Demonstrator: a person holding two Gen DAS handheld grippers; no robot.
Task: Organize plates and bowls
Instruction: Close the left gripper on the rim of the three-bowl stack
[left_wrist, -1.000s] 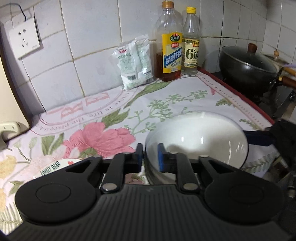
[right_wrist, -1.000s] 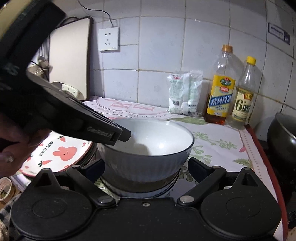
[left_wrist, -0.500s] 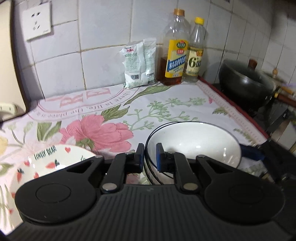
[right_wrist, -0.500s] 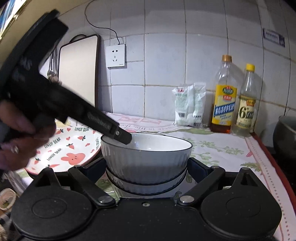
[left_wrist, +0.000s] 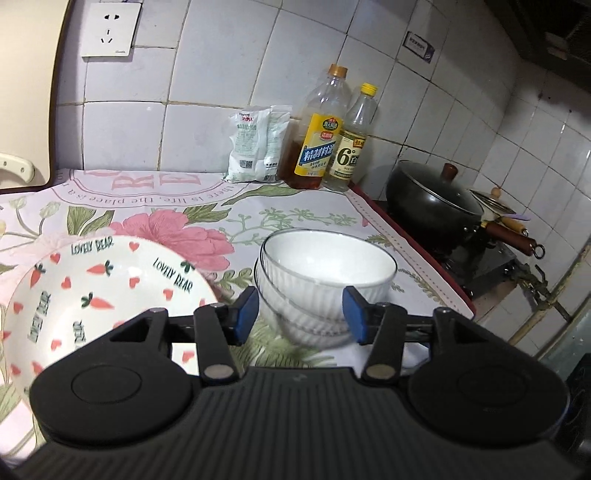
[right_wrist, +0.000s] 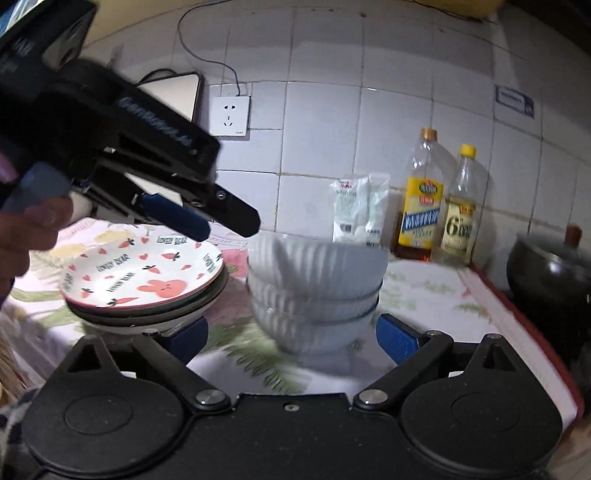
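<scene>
The stack of white ribbed bowls (left_wrist: 325, 284) stands on the tabletop (left_wrist: 314, 218) right of centre, and the stack of plates (right_wrist: 147, 291), topped by a carrot-and-rabbit patterned one, lies just to its left, the two stacks close but apart. The left tool (left_wrist: 300, 314) is near the bowls with its jaws opening; in its own view the blue pads stand clear on either side of the stack and press on nothing. The right tool (right_wrist: 291, 338) is spread wide, the bowls showing between its fingers but untouched. The main risk, as I judge it, is a knock: either tool swinging away or in could clip the rim of the top bowl and tip the tall, narrow stack, or shove it toward the red-trimmed right edge of the cloth. The floral cloth (left_wrist: 177, 229) may also slide or wrinkle under a push, and a sideways nudge could drive the bowls into the plates and chip them. The room is a tiled kitchen corner: a wall socket (left_wrist: 110, 27) on the far left, a white packet (left_wrist: 255, 147) and two bottles (left_wrist: 332, 136) against the far wall, and a lidded black wok (left_wrist: 432, 199) on a stove to the right.
</scene>
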